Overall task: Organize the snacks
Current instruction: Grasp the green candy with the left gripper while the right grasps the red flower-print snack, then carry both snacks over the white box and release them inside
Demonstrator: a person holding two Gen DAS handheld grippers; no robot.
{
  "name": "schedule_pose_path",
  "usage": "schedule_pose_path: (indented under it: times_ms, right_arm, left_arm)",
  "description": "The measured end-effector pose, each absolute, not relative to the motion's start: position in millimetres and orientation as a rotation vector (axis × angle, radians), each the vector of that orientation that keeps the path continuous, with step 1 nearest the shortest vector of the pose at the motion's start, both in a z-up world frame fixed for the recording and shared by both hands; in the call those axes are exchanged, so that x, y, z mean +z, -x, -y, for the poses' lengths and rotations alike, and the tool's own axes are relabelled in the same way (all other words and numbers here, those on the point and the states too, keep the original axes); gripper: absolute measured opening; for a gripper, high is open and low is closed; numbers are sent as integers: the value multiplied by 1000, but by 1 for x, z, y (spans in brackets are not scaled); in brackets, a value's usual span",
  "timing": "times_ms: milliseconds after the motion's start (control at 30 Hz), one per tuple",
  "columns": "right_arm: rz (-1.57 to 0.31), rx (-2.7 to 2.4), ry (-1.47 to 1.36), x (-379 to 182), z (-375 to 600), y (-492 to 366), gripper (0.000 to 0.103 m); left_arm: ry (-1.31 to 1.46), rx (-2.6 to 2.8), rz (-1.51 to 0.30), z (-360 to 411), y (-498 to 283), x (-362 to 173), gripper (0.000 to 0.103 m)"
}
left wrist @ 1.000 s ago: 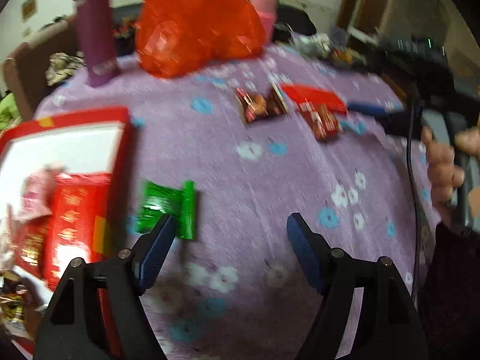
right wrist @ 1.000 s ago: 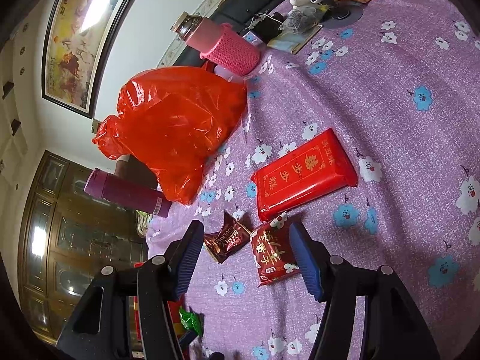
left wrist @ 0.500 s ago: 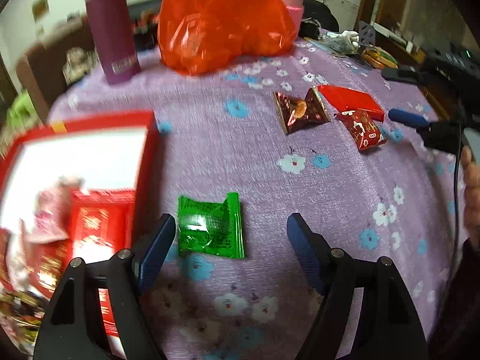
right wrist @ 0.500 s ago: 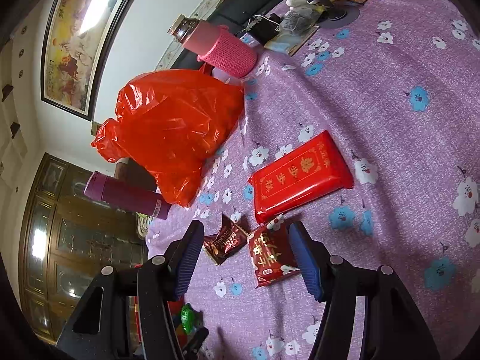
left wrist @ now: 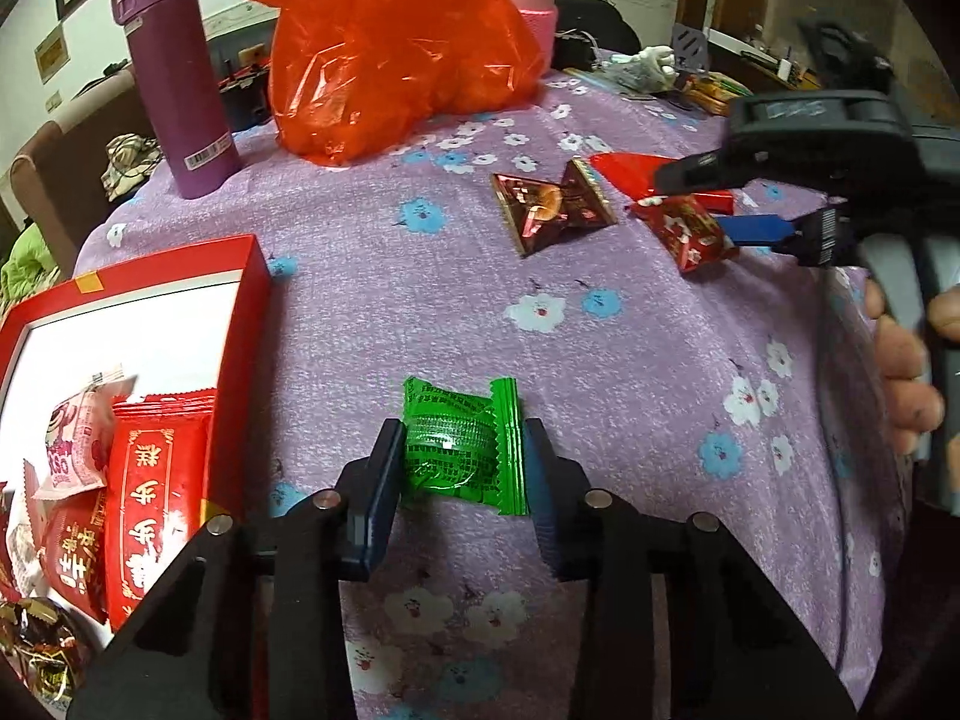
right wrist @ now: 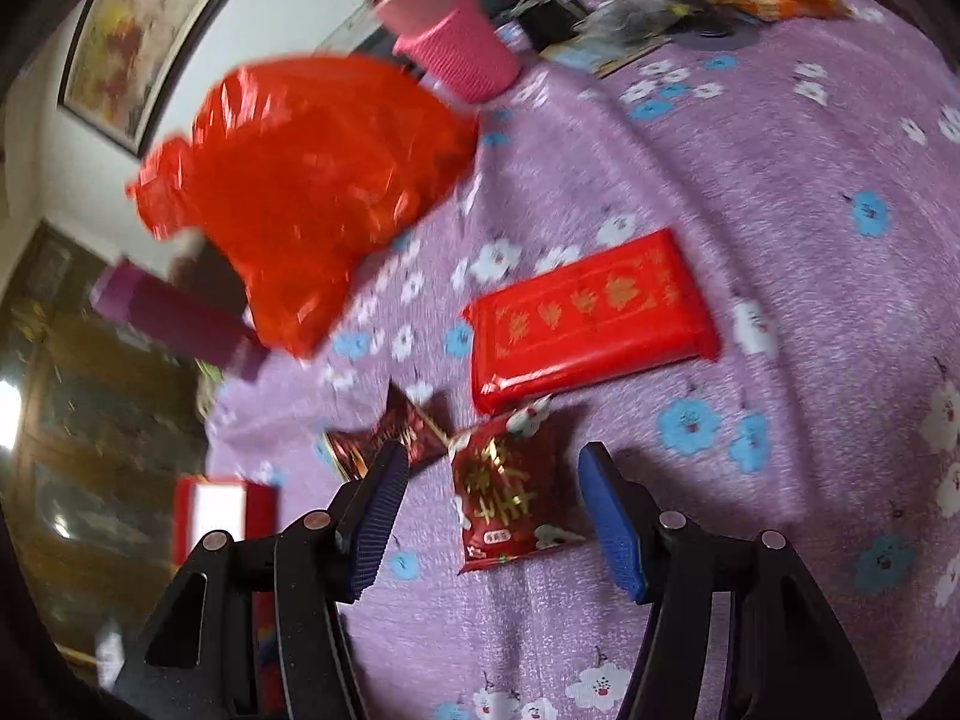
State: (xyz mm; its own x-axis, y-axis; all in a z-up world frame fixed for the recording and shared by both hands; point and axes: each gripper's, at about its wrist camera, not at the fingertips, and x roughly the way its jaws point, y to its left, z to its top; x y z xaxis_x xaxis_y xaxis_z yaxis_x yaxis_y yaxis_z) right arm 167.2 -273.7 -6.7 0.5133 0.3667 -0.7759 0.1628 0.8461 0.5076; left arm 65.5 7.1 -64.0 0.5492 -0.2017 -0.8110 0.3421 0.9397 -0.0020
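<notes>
Two grippers at work; the left gripper (left wrist: 461, 456) has just been closing, its pads now pressed on both sides of the green snack packet (left wrist: 462, 441), which lies on the purple flowered cloth (left wrist: 372, 300) just right of the red box (left wrist: 240, 312) of snacks; the right gripper (right wrist: 489, 501) hangs wide apart over a small red snack packet (right wrist: 501, 495), not pinching it; beyond lie a dark brown packet (right wrist: 390, 429) and a flat red pack (right wrist: 591, 318).

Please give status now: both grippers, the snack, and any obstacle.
Left gripper jaws just closed on green snack packet. Right gripper open around small red snack packet. Red box beside left; path clear.
</notes>
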Motion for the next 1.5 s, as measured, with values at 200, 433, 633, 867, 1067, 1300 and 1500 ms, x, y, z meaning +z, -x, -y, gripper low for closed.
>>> schedule_pose_path:
  times_ms: [200,433,633,867,1067,1300,1500]
  right_arm:
    - [-1049,28,-299,-10,243,-170,56]
    - [-1043,-56,-48,-13,220,-166,35]
    - [-1035,2,-146,-8,229,-164,33]
    - [-1014,196,-347,4,235,-162,33]
    - [-983,348,-425,14,221,-156,33]
    - [-924,493,-414,28,190,-141,33]
    - [-841,585,-336,41,158,-124,33]
  left_arm:
    - [-147,-332,-938,-5,-64,-64,34]
    - [-140,-300,-938,-3,-58,-63,32]
    - [-106,-289,-942,-7,-56,-62,30]
    - [-92,-266,-911,-12,-49,-50,30]
    - [-92,-206,-839,-29,-38,-29,30]
    - [-77,-100,-745,-68,-21,-2,31]
    - [-58,35,-701,-119,-12,4,31]
